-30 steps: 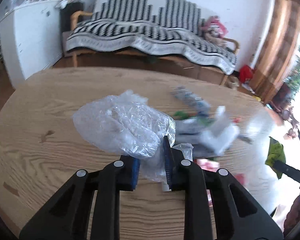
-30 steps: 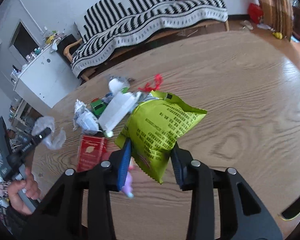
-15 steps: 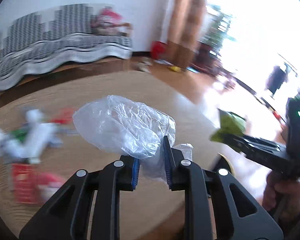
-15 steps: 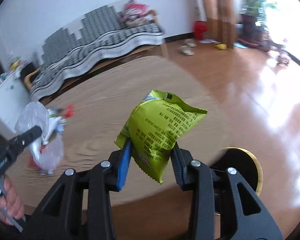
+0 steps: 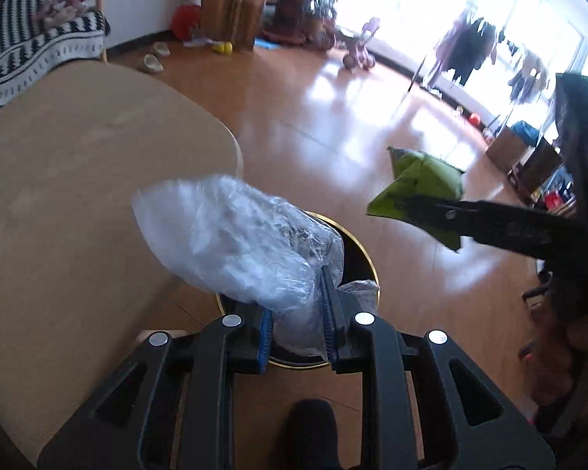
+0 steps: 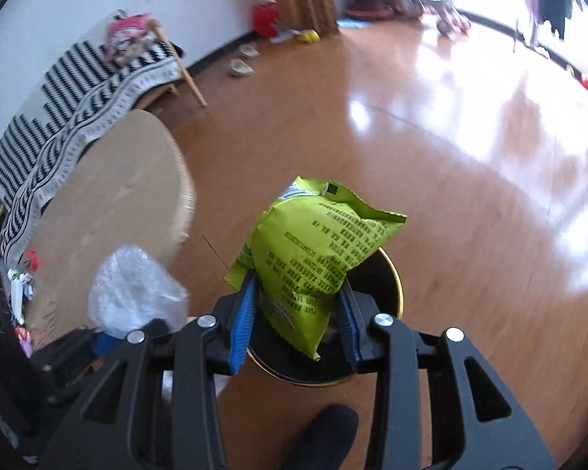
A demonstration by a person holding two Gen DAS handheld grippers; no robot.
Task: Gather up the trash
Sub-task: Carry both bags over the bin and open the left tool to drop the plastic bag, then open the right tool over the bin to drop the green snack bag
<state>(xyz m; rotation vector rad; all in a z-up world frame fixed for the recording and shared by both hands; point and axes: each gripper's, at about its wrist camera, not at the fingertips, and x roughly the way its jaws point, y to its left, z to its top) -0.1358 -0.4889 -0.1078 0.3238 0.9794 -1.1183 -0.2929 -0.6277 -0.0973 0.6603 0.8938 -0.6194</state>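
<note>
Left gripper point(image 5: 296, 327) jaws clenched on clear plastic bag point(image 5: 235, 243), right gripper point(image 6: 296, 323) jaws gripping green snack packet point(image 6: 317, 258) (both above bin point(image 6: 392, 274))

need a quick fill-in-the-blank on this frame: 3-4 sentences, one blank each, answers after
1. The left gripper is shut on a crumpled clear ____ bag.
2. The snack bag in the right gripper is coloured ____.
3. Below both grippers stands a black bin with a ____ rim.
4. The bin stands on the wooden ____, beside the table.

Answers: plastic; green; gold; floor
</note>
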